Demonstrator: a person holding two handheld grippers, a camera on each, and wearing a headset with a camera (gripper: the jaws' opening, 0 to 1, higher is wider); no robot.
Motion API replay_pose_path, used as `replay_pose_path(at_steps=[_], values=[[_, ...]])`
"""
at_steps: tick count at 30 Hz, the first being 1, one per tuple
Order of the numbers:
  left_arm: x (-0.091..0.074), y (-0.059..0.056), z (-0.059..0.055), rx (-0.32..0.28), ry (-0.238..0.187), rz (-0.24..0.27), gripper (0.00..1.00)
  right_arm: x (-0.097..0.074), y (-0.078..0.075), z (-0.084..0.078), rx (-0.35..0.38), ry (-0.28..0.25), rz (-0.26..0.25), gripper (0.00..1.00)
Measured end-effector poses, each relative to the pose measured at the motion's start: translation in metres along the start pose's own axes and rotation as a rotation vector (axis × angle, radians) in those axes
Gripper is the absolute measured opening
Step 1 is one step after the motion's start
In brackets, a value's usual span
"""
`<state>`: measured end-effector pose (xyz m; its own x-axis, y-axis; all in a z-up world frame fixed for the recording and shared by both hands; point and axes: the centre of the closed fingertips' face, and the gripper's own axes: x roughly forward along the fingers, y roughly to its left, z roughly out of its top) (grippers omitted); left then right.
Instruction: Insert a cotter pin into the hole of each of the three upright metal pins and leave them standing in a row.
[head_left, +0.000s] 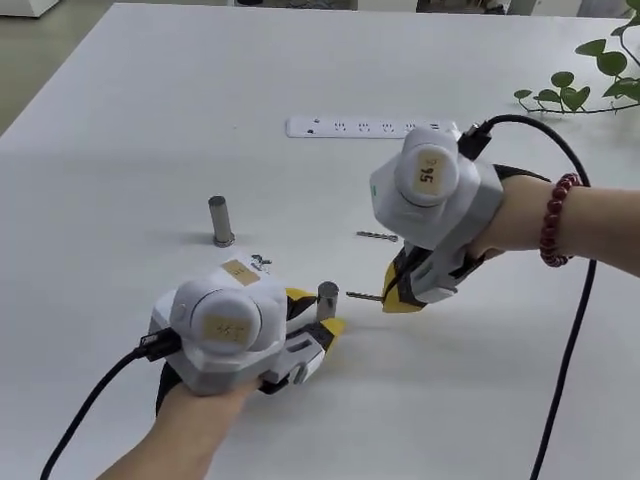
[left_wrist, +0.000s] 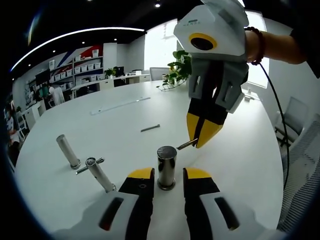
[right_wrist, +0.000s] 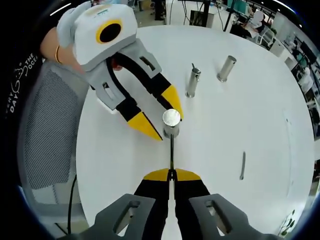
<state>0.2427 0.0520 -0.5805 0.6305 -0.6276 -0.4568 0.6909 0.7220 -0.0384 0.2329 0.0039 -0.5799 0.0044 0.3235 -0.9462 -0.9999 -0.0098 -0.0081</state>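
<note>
White counter in an open office. Head view: the near metal pin stands lower centre between the spread fingers of your left gripper. Your right gripper, centre right, has its fingers pinched together on the held cotter pin. Its tip points left and sits just beside the near metal pin. The spare cotter pin lies flat just above. The far metal pin is upright at upper left. The power strip and plant are well apart and no bother.

Left gripper view: the near metal pin is bottom centre with a finger either side and a thin gap showing, so it is bracketed, not clamped. The middle metal pin, lower left, already carries a fitted cotter pin.

Right gripper view: the held cotter pin runs straight up from your closed fingers to the side of the near metal pin. I can't tell whether it has entered the hole.

Handling, my read: the cotter pin is light, thin wire, stiff lengthwise, and will bend if pushed off-line, so grip it at the head end. The near metal pin looks solid and smooth on a small foot. It will likely tip under a side push, so brace it low. The left fingers' yellow tips sit close to the insertion line and are the main obstruction.
</note>
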Motion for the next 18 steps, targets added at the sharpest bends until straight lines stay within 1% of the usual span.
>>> replay_pose_path(at_steps=[4,9,11,13,18], values=[[0.003,0.0003,-0.0034,-0.006,0.013,0.007,0.19,0.0017,0.0004,0.0025,-0.008,0.003,0.006,0.0],[0.0043,0.0001,-0.0056,-0.007,0.02,0.009,0.17,0.0033,-0.0013,0.0071,-0.014,0.003,0.004,0.0],[0.0046,0.0006,-0.006,-0.006,0.021,0.01,0.16,0.0029,-0.0002,0.0092,-0.007,-0.006,0.011,0.0],[0.0051,0.0009,-0.0061,-0.006,0.022,0.01,0.14,0.0031,-0.0016,0.0085,-0.013,0.001,0.005,0.0],[0.0065,0.0035,-0.0068,-0.002,0.024,0.015,0.11,0.0032,-0.0008,0.0087,-0.018,0.007,0.01,0.0]])
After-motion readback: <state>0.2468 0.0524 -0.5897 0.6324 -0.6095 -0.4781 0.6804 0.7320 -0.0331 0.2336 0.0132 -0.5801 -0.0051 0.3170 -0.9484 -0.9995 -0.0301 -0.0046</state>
